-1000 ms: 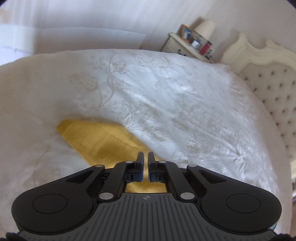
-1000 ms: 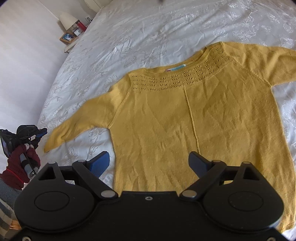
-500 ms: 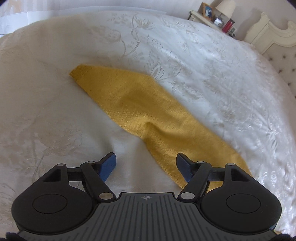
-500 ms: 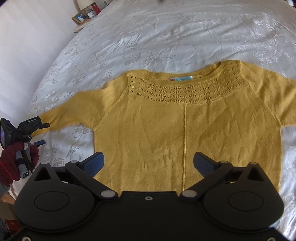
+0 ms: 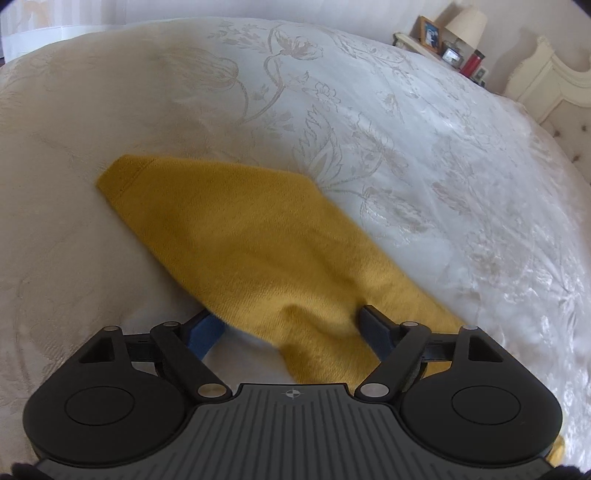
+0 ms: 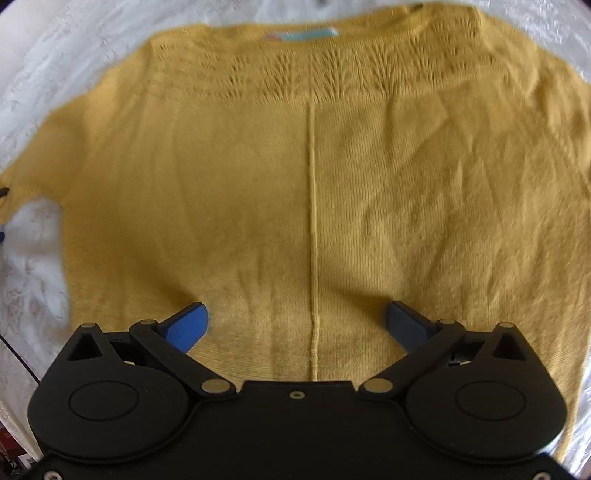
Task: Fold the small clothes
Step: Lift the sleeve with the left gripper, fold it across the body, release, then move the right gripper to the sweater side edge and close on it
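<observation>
The left gripper (image 5: 291, 325) hangs low over the bed, its jaws opening wide astride a mustard-yellow sleeve (image 5: 240, 236); the knit lies slack between the blue pads (image 5: 205, 332), which do not press on it. The sleeve runs as a tapering band from the lower right up to its hemmed cuff (image 5: 122, 173) at centre left. All round it spreads the cream bedspread (image 5: 369, 122), glossy, woven with raised flowers, bare to its curved far edge. A nightstand (image 5: 424, 44) with a lamp and a red bottle sits at upper right, beside a pale carved headboard (image 5: 546, 81).

The right gripper (image 6: 295, 321) points down at the sweater (image 6: 221, 203) with its jaws spread fully and holding nothing. A raised centre seam (image 6: 314, 221) runs up between them to the openwork yoke (image 6: 332, 74) and the blue neck label (image 6: 310, 35). The body lies flat, faintly creased on the right, filling nearly the whole frame; white bedspread shows only along the left and upper margins.
</observation>
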